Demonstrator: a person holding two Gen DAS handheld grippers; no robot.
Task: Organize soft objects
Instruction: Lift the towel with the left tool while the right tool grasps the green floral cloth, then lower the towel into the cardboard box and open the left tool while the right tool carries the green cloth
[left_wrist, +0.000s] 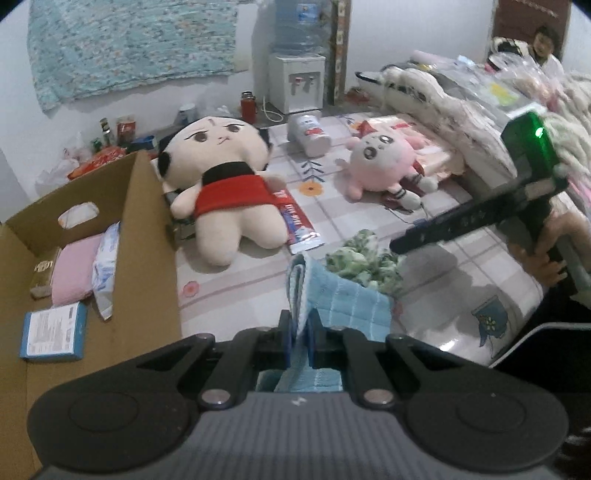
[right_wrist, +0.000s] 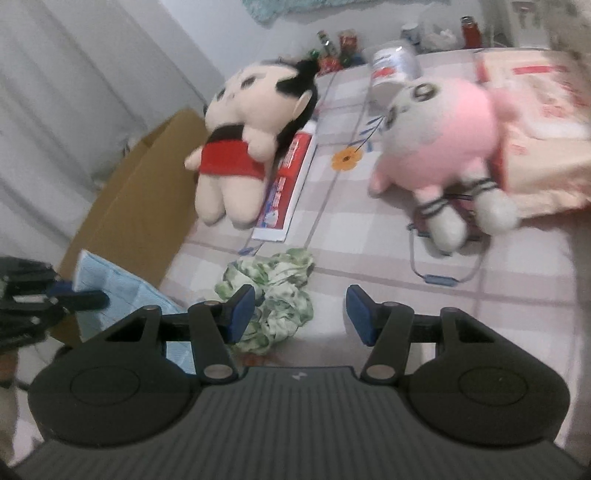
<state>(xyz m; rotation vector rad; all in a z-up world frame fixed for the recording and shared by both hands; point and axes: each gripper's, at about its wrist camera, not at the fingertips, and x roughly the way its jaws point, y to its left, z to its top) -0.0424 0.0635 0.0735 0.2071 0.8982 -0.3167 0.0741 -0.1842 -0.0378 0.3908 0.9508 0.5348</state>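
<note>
The left gripper (left_wrist: 299, 332) has its fingers (left_wrist: 283, 338) pinched tight on a fold of the light blue checked towel (left_wrist: 347, 306), which hangs off the bed (left_wrist: 461, 266) beside the cardboard box (left_wrist: 147, 236). The right gripper (right_wrist: 301, 314) stands partly spread and holds nothing; the green floral cloth (right_wrist: 273, 291) lies crumpled by its left finger (right_wrist: 242, 310), partly between the pads.

Light-blue checked cloth (left_wrist: 347, 299); green-and-white patterned cloth (right_wrist: 273, 291).
</note>
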